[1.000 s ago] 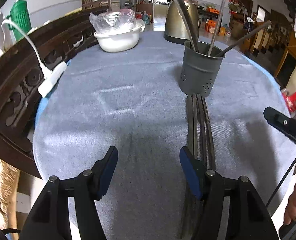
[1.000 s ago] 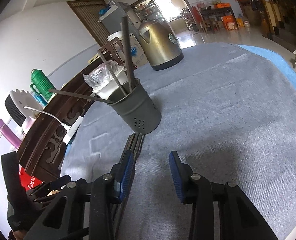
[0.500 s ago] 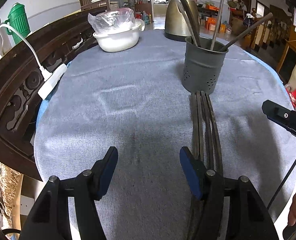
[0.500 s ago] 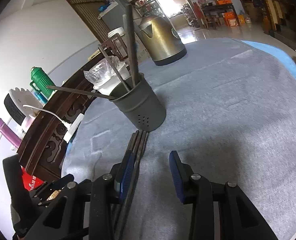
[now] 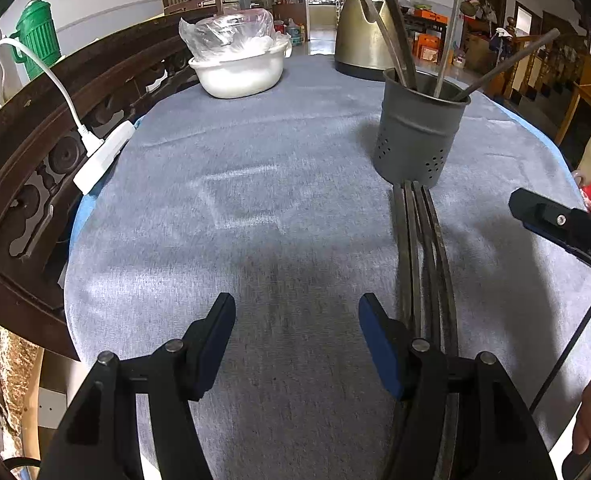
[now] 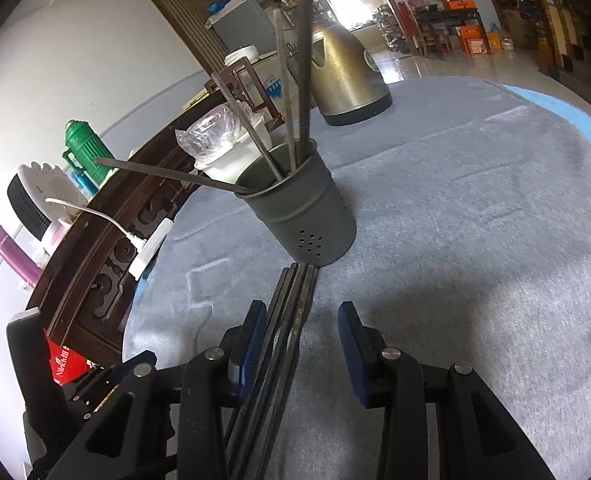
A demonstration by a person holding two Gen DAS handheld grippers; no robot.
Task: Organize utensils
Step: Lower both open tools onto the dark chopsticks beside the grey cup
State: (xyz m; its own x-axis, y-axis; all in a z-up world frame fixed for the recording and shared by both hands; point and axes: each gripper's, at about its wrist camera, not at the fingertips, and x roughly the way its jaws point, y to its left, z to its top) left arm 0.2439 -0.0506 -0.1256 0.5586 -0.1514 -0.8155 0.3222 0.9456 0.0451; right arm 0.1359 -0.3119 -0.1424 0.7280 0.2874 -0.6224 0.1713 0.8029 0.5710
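A grey perforated utensil cup (image 5: pixel 419 136) stands on the grey tablecloth and holds several dark chopsticks (image 5: pixel 399 40); it also shows in the right wrist view (image 6: pixel 299 208). Several more dark chopsticks (image 5: pixel 419 256) lie flat side by side, tips against the cup's base, also seen in the right wrist view (image 6: pixel 291 320). My left gripper (image 5: pixel 295 340) is open and empty, just left of the lying chopsticks. My right gripper (image 6: pixel 299 344) is open, low over the cloth, with the lying chopsticks running between its fingers near the left pad (image 6: pixel 251 344).
A white bowl with a plastic bag (image 5: pixel 239 64) and a brass kettle (image 5: pixel 363 40) stand at the back. A carved wooden rail (image 5: pixel 23 152) with a white power strip (image 5: pixel 103 156) borders the left side. The table edge (image 5: pixel 535 128) curves on the right.
Both grippers have moved slightly forward toward the cup. The right gripper has shifted left so the lying chopsticks now run between its fingers. Both stay open.
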